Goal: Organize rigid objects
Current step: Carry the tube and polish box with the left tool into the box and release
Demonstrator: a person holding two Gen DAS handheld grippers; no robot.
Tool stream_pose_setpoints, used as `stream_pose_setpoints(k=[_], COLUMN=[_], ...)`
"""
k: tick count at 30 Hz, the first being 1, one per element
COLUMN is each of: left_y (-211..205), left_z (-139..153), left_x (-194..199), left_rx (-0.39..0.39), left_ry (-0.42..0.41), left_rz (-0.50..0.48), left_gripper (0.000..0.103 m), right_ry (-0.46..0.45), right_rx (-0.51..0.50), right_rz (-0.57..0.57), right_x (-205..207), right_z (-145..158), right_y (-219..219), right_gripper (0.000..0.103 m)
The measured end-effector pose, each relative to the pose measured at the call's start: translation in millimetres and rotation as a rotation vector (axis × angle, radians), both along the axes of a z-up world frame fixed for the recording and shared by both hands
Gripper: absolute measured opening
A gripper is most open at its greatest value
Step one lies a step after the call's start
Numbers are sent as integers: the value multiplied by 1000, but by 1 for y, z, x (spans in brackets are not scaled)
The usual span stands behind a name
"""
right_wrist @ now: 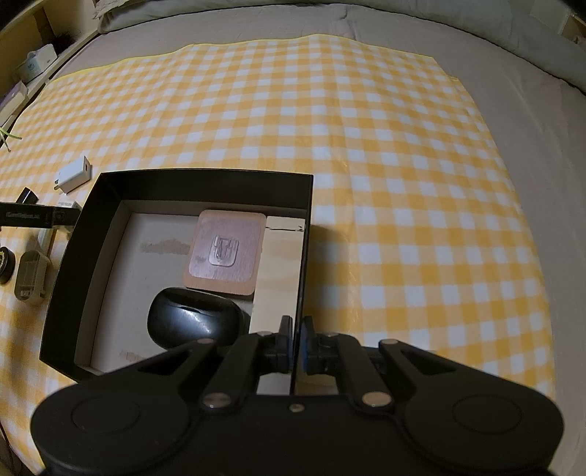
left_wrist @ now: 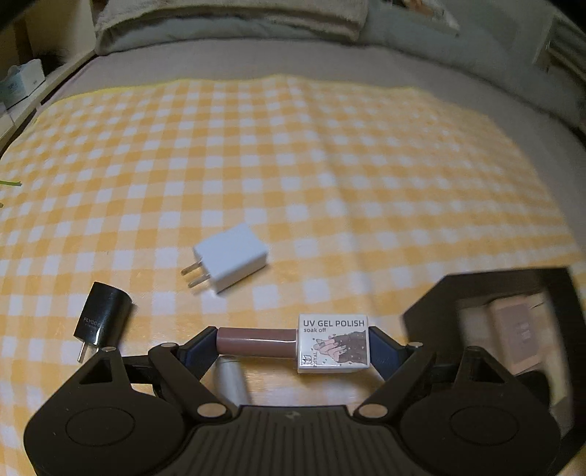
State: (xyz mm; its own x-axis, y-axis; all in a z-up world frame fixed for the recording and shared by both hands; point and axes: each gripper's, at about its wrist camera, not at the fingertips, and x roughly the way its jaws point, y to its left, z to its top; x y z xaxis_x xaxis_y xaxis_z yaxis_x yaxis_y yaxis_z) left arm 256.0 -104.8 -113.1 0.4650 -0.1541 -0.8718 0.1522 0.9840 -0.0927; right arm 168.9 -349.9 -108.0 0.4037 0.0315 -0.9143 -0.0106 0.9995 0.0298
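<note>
Dim warm indoor light, soft shadows, strong fisheye bending at edges, motion blur on black box [left_wrist: 512,322], corners vignetted.

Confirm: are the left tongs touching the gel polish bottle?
Touching. The left wrist view shows the left tongs with both blue pads pressed against the ends of the gel polish bottle.

Yellow-and-white checked cloth [left_wrist: 329,164] — on it a white charger [left_wrist: 232,258], a black charger [left_wrist: 102,315], a mauve-capped polish bottle [left_wrist: 293,342], a black box [right_wrist: 205,186].

Probably a home bedroom: a bed [right_wrist: 520,121] with pillow [left_wrist: 234,22] under a gingham cloth [left_wrist: 293,164].
</note>
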Motion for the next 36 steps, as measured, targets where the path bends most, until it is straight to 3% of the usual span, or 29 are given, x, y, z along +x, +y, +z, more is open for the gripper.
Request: stream_pose_setpoints(k=[9, 17, 30, 36], left_y=[-23, -66, -94, -93], left_z=[48, 54, 35, 35], left_x=[-25, -42, -22, -17], left_rx=[-193, -295, -233, -240], left_ry=[-64, -16, -23, -34], left_rz=[7, -60, -19, -13], left_gripper=[85, 85, 86, 88], right_ry=[-4, -6, -9, -10], right_rx=[-2, -4, -4, -5], right_rz=[2, 4, 8, 8], right_x=[2, 5, 6, 4], right_z=[1, 2, 3, 3], right_y=[3, 5, 6, 6], right_gripper=[5, 5, 5, 6])
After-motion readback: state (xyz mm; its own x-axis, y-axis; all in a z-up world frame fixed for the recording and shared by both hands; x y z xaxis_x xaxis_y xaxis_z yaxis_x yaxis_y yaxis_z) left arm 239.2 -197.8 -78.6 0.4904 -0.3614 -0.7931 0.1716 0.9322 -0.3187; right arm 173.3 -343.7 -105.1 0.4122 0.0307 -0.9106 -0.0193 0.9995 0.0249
